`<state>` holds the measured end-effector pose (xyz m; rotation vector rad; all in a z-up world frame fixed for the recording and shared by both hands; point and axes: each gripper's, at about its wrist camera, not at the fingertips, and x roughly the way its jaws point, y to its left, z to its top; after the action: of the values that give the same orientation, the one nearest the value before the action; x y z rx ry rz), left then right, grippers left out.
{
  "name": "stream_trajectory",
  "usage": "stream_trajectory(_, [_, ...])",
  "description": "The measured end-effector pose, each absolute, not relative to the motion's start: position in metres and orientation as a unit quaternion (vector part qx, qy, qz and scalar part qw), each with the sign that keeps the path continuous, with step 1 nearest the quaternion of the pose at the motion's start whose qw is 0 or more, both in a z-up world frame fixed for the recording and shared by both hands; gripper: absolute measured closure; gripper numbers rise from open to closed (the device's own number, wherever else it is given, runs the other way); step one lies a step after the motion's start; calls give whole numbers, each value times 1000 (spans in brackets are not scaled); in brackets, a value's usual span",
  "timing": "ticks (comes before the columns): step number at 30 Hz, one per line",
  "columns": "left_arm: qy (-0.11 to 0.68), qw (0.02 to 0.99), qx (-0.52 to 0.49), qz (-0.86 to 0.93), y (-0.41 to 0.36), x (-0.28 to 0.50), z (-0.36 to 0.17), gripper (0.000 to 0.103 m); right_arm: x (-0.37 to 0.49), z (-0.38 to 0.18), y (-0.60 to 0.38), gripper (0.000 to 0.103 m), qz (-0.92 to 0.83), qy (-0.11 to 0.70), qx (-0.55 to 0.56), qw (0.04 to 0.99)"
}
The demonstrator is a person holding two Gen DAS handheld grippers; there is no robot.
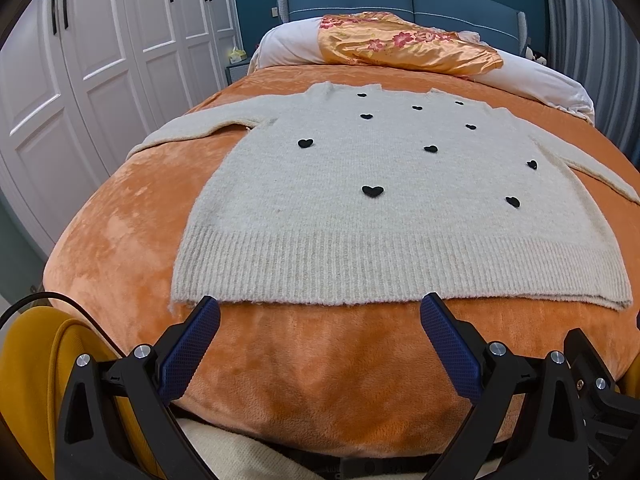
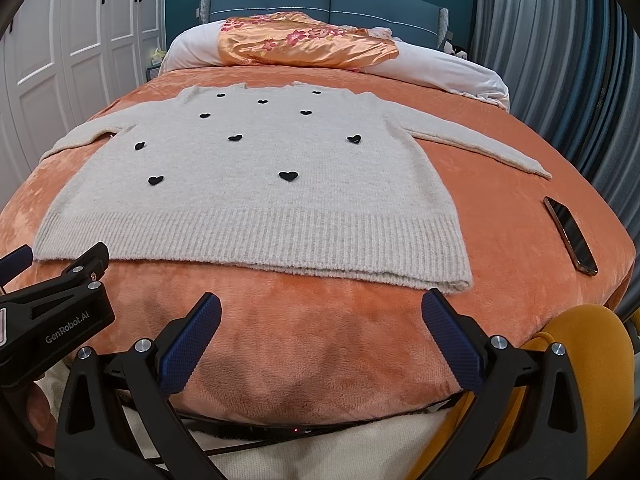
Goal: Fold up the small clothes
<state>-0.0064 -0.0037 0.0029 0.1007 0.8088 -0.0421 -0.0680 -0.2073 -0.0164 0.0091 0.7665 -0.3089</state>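
Sweater (image 1: pixel 372 216) lay flat, face up, on the orange bed blanket (image 1: pixel 120 240), sleeves out, hem nearest me. My left gripper (image 1: pixel 320 312) and right gripper (image 2: pixel 320 306) hovered just short of the hem, fingers spread wide, holding nothing. Best start, I judged: pinch both hem corners evenly, avoiding the phone (image 2: pixel 570 236).

In front of me is a bed under an orange plush blanket (image 1: pixel 120 240). At its far end, white pillows (image 1: pixel 288 46) lie partly under a shiny orange floral cloth (image 1: pixel 404 46), against a blue padded headboard (image 1: pixel 400 0). A dark phone (image 2: pixel 571 236) lies flat on the blanket's right side. White wardrobe doors (image 1: pixel 100 52) line the left wall; grey curtains (image 2: pixel 552 48) hang at right.
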Motion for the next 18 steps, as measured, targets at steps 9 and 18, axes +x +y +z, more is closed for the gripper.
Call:
stream_trajectory(9, [398, 916, 55, -18, -2, -4, 1, 5, -68, -18, -204, 5, -144, 376, 8, 915])
stream_trajectory(18, [415, 909, 37, -6, -1, 10, 13, 5, -52, -3, -243, 5, -151, 383, 48, 910])
